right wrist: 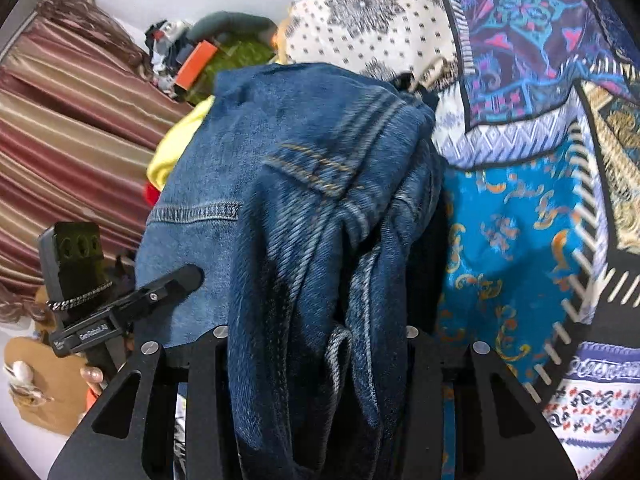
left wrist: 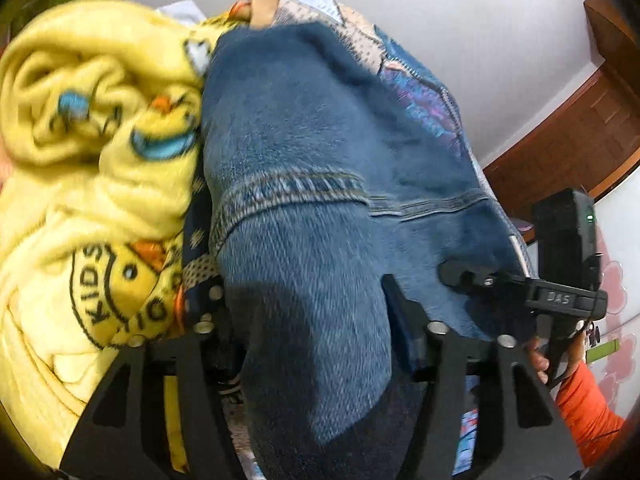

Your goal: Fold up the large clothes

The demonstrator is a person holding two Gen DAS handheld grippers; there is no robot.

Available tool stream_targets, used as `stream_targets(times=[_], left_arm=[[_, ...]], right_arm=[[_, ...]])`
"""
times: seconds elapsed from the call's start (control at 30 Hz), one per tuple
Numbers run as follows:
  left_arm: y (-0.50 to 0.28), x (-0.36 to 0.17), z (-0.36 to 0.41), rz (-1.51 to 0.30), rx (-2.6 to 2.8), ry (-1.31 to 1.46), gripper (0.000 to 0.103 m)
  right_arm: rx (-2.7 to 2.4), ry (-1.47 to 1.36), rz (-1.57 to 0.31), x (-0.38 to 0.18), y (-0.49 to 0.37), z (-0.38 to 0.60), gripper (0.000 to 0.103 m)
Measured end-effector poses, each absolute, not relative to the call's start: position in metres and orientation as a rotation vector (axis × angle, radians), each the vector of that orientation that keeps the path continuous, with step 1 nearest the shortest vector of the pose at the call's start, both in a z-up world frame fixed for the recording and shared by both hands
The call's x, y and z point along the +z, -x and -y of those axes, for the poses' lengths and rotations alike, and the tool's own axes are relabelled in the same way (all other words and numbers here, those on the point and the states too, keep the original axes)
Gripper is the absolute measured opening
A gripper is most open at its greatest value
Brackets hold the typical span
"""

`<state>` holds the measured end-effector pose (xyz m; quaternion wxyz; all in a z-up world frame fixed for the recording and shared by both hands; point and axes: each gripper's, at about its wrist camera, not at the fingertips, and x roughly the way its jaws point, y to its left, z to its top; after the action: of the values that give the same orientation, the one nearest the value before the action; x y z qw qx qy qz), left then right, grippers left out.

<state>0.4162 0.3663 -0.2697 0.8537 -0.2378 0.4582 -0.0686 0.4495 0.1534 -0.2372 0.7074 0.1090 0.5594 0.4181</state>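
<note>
We carry the denim jeans (left wrist: 304, 184) at frame centre in both views; the right gripper (right wrist: 316, 332) pinches bunched denim; the left gripper (left wrist: 304, 312) straddles denim, grip uncertain; lower evenly, keeping the seams aligned beside the yellow blanket (left wrist: 92, 120).

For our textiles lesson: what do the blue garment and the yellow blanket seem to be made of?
Blue garment: looks like denim, with a diagonal twill weave and tan topstitched seams. Yellow blanket: probably soft fleece, matte and plush, printed with cartoon ducks.
</note>
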Motion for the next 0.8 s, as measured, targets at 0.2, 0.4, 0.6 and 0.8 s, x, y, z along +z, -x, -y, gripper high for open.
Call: stream_targets(times=[0.2, 0.4, 0.6, 0.8], left_arm=[[-0.403, -0.269, -0.36, -0.953, -0.055, 0.44, 0.081], [-0.377, -0.244, -0.331, -0.95, 0.045, 0.251, 0.083], [-0.351, -0.228, -0.319, -0.979, 0.146, 0.137, 0.083], [-0.317, -0.171, -0.292, -0.849, 0.188, 0.066, 0.083]], right_arm=[[0.913, -0.131, -1.21, -0.225, -0.432, -0.145, 0.046], [0.814, -0.03, -1.165, -0.214, -0.423, -0.127, 0.055], [0.724, 0.153, -1.065, -0.185, -0.4, -0.108, 0.055], [0.751, 0.186, -0.907, -0.129, -0.361, -0.091, 0.055]])
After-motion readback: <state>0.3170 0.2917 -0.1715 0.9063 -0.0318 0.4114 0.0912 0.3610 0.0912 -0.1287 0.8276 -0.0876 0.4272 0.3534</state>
